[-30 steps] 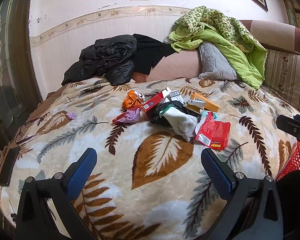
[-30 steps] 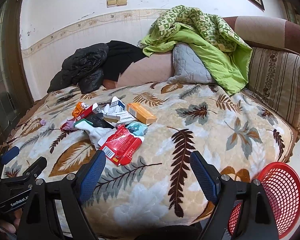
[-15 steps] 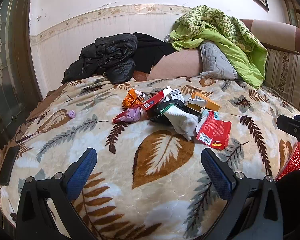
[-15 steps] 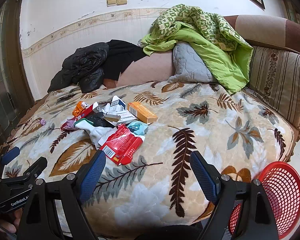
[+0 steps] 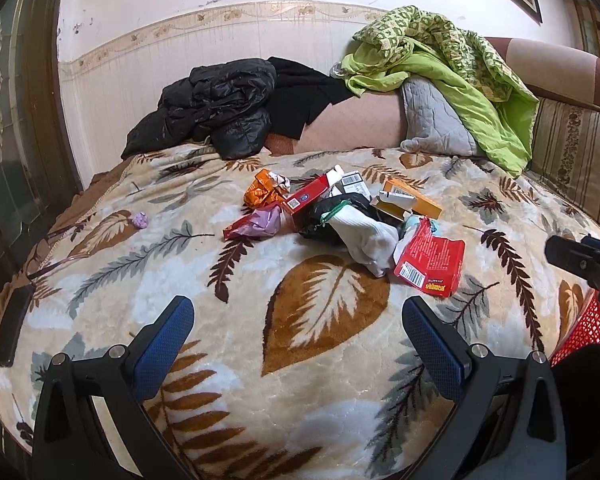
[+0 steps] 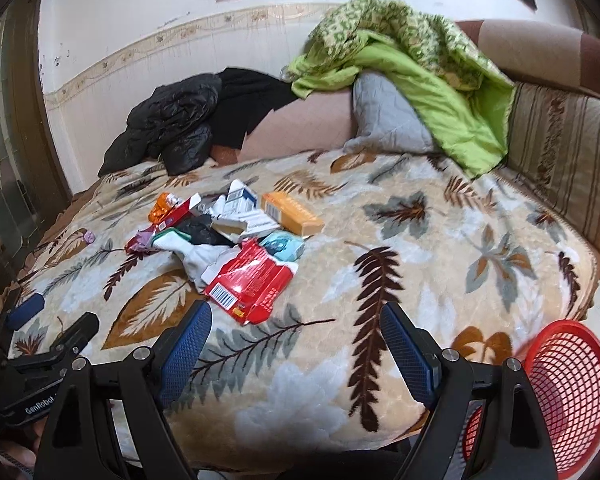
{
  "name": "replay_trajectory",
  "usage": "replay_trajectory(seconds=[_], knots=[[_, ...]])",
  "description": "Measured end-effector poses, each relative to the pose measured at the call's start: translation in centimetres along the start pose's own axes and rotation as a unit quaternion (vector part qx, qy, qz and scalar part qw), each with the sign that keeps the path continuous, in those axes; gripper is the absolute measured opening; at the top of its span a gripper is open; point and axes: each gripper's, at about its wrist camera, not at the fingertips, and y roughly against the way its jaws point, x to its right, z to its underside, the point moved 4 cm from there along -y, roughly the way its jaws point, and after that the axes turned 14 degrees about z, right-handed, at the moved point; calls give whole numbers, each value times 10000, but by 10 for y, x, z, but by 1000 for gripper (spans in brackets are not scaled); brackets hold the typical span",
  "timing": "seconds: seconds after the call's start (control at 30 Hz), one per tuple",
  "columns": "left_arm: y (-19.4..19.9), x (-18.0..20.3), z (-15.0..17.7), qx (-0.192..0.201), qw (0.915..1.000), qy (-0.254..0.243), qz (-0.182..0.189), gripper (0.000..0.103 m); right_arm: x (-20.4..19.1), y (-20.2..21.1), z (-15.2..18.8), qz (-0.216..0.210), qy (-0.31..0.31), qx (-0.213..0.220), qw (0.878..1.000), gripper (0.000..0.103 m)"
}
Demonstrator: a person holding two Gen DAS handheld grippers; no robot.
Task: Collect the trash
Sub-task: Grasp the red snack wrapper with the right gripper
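A heap of trash lies mid-bed on the leaf-patterned blanket [image 5: 324,360]: a flattened red carton [image 5: 430,262] [image 6: 250,280], an orange box [image 5: 414,200] [image 6: 292,214], an orange foil wrapper [image 5: 262,192], a long red box [image 5: 304,198], a purple wrapper [image 5: 260,222], a white sock [image 5: 366,238] and black plastic. A red mesh basket [image 6: 564,388] stands on the floor at the bed's right corner. My left gripper [image 5: 298,326] is open and empty, short of the heap. My right gripper [image 6: 296,330] is open and empty, just short of the red carton.
A small purple scrap [image 5: 141,220] lies apart at the left. A black jacket [image 5: 216,108], a green quilt [image 5: 444,76] and a grey pillow [image 5: 432,120] sit at the back. A striped backrest [image 6: 560,152] borders the right. A dark phone [image 5: 10,328] lies at the bed's left edge.
Both grippers have shifted slightly; the right one has tilted a little and edged toward the red carton. Nothing on the bed has moved.
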Motion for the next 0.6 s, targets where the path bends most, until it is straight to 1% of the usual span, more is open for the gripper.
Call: replay_trajectory(seconds=[0.1,0.17,0.3,0.4,0.5,0.6], knots=[[-6,-6,-1,-100,9999,138,8,103,-5,-17,-5,-273,-127,-376,9988,89],[-10,-10,-2,-184,9995,241,6,103,-9,-33,-6,-422,-227,-687,9965,85],[-13,-12,-2,-267,9989,375,13,103,-14,-59,-11,-627,-483,-1138,9904,83],[-15,-16,-4,-321,9985,443,36,103,-18,-75,-14,-700,-632,-1329,9866,82],[-16,-21,-6,-369,9979,523,76,103,-23,-96,-13,-692,-719,-1582,9824,78],[-19,-25,-8,-422,9972,611,112,103,-25,-118,-6,-759,-935,-2022,9719,72]])
